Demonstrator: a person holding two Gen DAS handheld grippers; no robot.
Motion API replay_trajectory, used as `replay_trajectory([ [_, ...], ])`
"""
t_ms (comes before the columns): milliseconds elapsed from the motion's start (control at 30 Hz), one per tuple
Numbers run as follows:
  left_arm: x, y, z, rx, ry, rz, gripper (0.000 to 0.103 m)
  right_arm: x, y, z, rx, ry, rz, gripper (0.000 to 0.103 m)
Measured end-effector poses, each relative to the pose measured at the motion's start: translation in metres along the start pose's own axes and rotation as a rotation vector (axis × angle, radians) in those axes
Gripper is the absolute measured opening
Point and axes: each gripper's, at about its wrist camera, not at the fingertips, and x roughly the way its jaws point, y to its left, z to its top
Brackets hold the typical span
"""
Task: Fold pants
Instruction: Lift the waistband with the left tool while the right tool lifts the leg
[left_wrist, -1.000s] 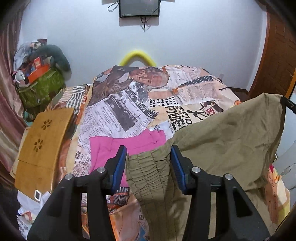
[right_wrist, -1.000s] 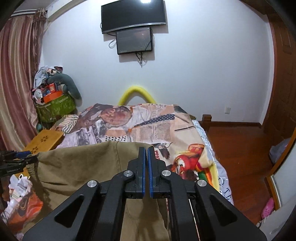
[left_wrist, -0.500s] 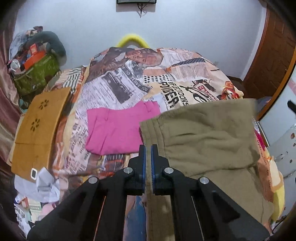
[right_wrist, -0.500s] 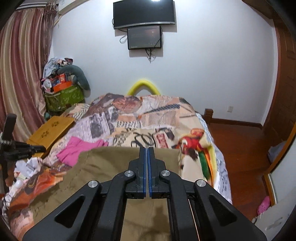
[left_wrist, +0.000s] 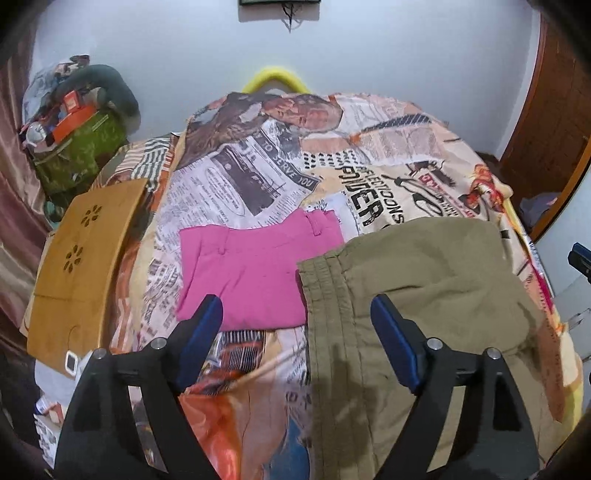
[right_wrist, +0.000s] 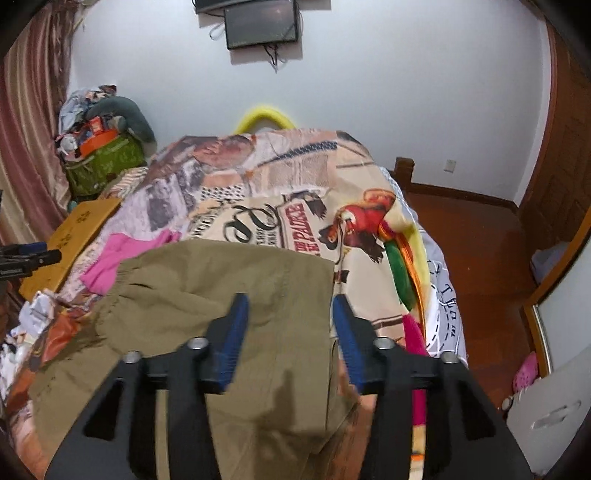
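Khaki pants (left_wrist: 424, 295) flat on bed (left_wrist: 258, 177), beside pink garment (left_wrist: 251, 273). Left hand-held gripper (left_wrist: 295, 325), right hand-held gripper (right_wrist: 288, 325): jaws just opened, spread over pants, gripping nothing.

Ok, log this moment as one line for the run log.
left gripper: open, just released | right gripper: open, just released | khaki pants: lying on bed | pink pants: alongside

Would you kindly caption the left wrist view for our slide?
Open left gripper above khaki pants lying beside pink pants on the bed.
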Motion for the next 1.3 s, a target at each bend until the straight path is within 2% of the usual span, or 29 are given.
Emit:
replay_trajectory([
  [67,0.019,-0.002,0.007,0.012,0.024,0.001,0.084,0.017,-0.004,0.001,0.002,0.025,0.001,0.052],
  [267,0.08,-0.004,0.02,0.0,0.109,-0.044,0.084,0.068,-0.018,0.006,0.039,0.082,0.025,0.052],
  [500,0.138,-0.014,0.02,0.018,0.185,-0.068,0.084,0.121,-0.03,0.014,0.081,0.139,0.045,0.052],
  [600,0.155,-0.011,0.022,0.003,0.208,-0.091,0.084,0.138,-0.034,0.016,0.1,0.164,0.051,0.052],
  [800,0.172,-0.006,0.025,-0.028,0.238,-0.215,0.084,0.167,-0.038,0.014,0.13,0.221,0.055,0.052],
  [867,0.174,-0.008,0.024,-0.026,0.24,-0.229,0.079,0.168,-0.04,0.014,0.144,0.21,0.069,0.052],
  [900,0.175,-0.009,0.024,-0.026,0.24,-0.235,0.071,0.167,-0.04,0.014,0.144,0.203,0.077,0.05],
  [967,0.175,-0.012,0.024,-0.031,0.238,-0.238,0.063,0.168,-0.036,0.015,0.131,0.202,0.069,0.038],
  [1000,0.175,-0.013,0.025,-0.03,0.231,-0.221,0.057,0.166,-0.033,0.015,0.116,0.201,0.057,0.03],
  [1033,0.174,-0.014,0.025,-0.027,0.224,-0.206,0.055,0.168,-0.031,0.017,0.105,0.202,0.061,0.017],
  [1067,0.172,-0.015,0.025,-0.027,0.218,-0.193,0.053,0.169,-0.028,0.018,0.093,0.203,0.066,0.013],
  [1167,0.165,-0.017,0.025,-0.021,0.196,-0.158,0.049,0.166,-0.014,0.019,0.016,0.179,0.018,0.012],
  [1300,0.149,-0.018,0.026,-0.004,0.156,-0.096,0.047,0.152,-0.014,0.023,0.035,0.132,0.024,0.01],
])
